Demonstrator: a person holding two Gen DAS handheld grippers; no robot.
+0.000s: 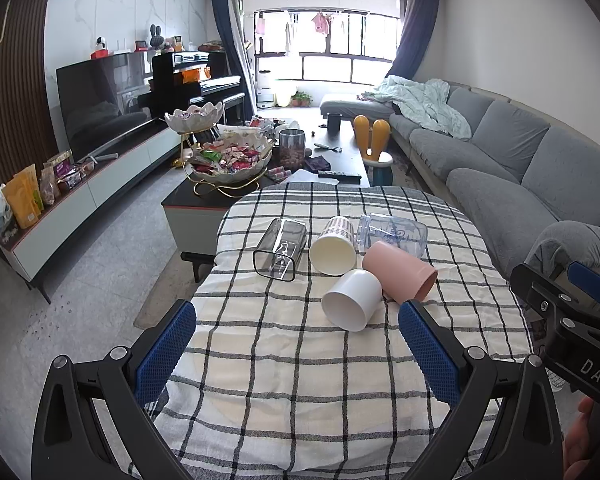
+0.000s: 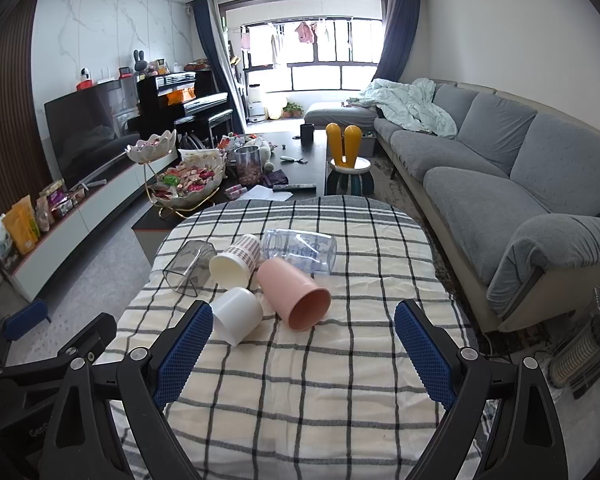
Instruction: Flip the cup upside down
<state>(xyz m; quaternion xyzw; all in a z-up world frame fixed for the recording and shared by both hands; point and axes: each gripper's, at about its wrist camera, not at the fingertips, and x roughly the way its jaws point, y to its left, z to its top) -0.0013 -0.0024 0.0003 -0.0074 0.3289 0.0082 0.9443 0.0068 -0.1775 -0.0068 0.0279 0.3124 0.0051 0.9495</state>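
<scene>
- So far we have nothing in hand: our left gripper hangs with its blue-padded jaws spread wide and empty above the near part of the black-and-white checked tablecloth, and our right gripper is likewise released, gripping nothing.
- Five cups lie on their sides in a cluster further out on the cloth: a smoky clear square-mouthed tumbler, a cream paper cup with a plaid band, a clear plastic cup with blue print, a matte pink plastic cup and a plain white plastic cup.
- The white cup lies nearest us, touching the pink one, its mouth turned toward us and to the left.
- We judge the task to be at its very start, in the approach; no cup stands upside down yet.
- Next, we think, one gripper must advance to a cup, probably the white or pink one, close across its wall, lift it free of its neighbours, then rotate it mouth-down onto open cloth.
- Crowding is the risk: jaws may nudge adjacent cups and set them rolling.
</scene>
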